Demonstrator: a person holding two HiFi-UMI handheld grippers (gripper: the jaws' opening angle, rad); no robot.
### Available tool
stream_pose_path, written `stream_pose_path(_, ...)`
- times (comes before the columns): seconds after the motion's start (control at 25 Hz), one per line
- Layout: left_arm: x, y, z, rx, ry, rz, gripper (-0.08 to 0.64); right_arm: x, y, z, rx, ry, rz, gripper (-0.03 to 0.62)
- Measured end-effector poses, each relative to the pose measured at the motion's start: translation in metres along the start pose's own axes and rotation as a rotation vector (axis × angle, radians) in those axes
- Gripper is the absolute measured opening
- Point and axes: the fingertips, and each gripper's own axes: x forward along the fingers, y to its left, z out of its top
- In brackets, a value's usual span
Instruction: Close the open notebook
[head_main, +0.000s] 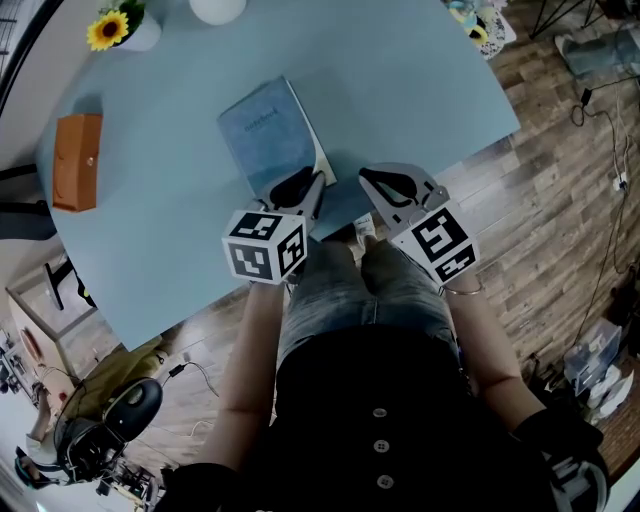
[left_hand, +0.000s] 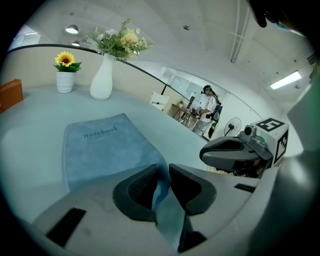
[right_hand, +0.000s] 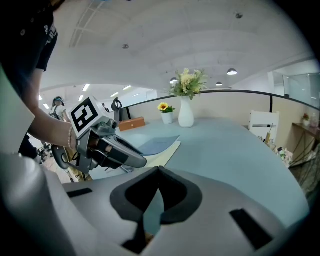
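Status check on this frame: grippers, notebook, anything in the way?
Left gripper shut on notebook cover corner. Right gripper shut, empty. Cover folded over pages, near corner lifted. Nothing lies on it.

The notebook (left_hand: 100, 147) shows a matt, suede-soft blue cover over cream paper pages (right_hand: 167, 150); the table top (head_main: 420, 80) is smooth and matt, the floor (head_main: 560, 220) grainy wood plank, the white vase (left_hand: 101, 82) glossy, the left gripper (left_hand: 163, 172) matt grey plastic with ribbed black pads (left_hand: 142, 186)

The notebook (head_main: 268, 135) has a dusty blue cover with darker lettering and cream page edges. The bench (head_main: 400, 80) is pale blue. The box (head_main: 77, 160) is orange-brown, and the sunflower (head_main: 107, 30) is yellow. The left gripper (head_main: 300, 187) and right gripper (head_main: 385, 185) are pale grey, with black fingers (left_hand: 135, 187) and black-and-white square markers.
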Motion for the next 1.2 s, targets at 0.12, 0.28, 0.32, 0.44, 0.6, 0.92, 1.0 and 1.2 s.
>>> stream_pose_path(0.12, 0.003, 0.0, -0.002, -0.004, 0.006, 0.006, 0.075, -0.002, -0.003, -0.003, 0.003, 0.0, 0.002, 0.002)
stream_pose_path(0.28, 0.008, 0.001, -0.005, -0.002, 0.019, 0.029, 0.077, -0.003, -0.008, -0.009, 0.005, 0.009, 0.009, 0.002)
stream_pose_path(0.32, 0.009, 0.001, -0.005, -0.003, 0.021, 0.035, 0.077, -0.004, -0.009, -0.01, 0.006, 0.011, 0.012, 0.002)
stream_pose_path(0.44, 0.011, 0.001, -0.007, -0.007, 0.021, 0.054, 0.078, -0.006, -0.012, -0.014, 0.006, 0.015, 0.02, 0.002)
stream_pose_path(0.6, 0.014, 0.001, -0.01, -0.013, 0.015, 0.086, 0.081, -0.008, -0.016, -0.017, 0.007, 0.014, 0.032, 0.002)
stream_pose_path(0.92, 0.018, 0.003, -0.012, 0.008, 0.019, 0.132, 0.091, -0.01, -0.019, -0.022, -0.005, 0.018, 0.058, 0.002)
stream_pose_path(1.0, 0.019, 0.003, -0.013, 0.022, 0.022, 0.143, 0.094, -0.011, -0.019, -0.023, -0.008, 0.019, 0.063, 0.002)
stream_pose_path(1.2, 0.02, 0.0, -0.015, 0.05, 0.025, 0.164, 0.106, -0.015, -0.02, -0.028, -0.009, 0.022, 0.065, 0.002)
